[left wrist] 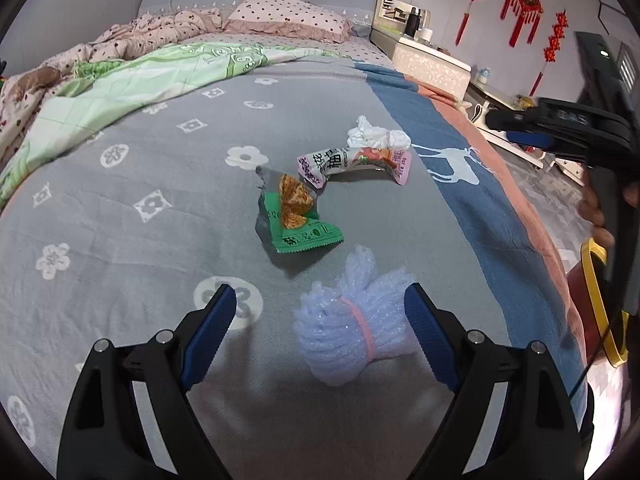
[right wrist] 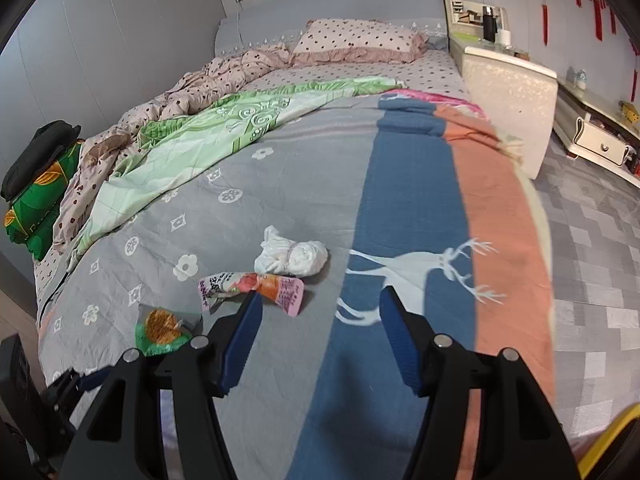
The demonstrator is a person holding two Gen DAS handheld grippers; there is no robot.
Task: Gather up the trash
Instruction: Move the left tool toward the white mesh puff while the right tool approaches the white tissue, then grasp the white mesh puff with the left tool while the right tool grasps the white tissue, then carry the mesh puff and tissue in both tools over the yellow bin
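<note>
Bedroom, trash lying on a bed (left wrist: 120, 216) with a grey flower-print spread, blue deer stripe and salmon edge on its right side. Green quilt (left wrist: 132, 84) and dotted duvet bunched toward the head; dotted pillow (right wrist: 356, 40) against grey headboard. White nightstand (right wrist: 508, 92) beside the bed, red knot ornaments (left wrist: 524, 4) on the wall, grey tiled floor (right wrist: 592, 248).

Left gripper (left wrist: 320, 312) fingers spread wide, holding nothing. Foam bundle (left wrist: 356, 324) tied with a pink band lies on the spread between them, nearer the right finger, seemingly just touching it. Green wrapper (left wrist: 296, 216) with an orange snack picture lies beyond the foam, then pink wrapper (left wrist: 356, 164), and white wad (left wrist: 378, 136) furthest, touching the pink wrapper.

Right gripper (right wrist: 320, 304) fingers open, empty, over the deer stripe. Pink wrapper's end sits just beside the left fingertip (right wrist: 250, 312); contact unclear. White wad ahead of it, green wrapper to the left, partly hidden by the gripper body. Foam bundle is out of the right wrist view. Yellow rim (left wrist: 596, 300) shows at the bed's right edge.
</note>
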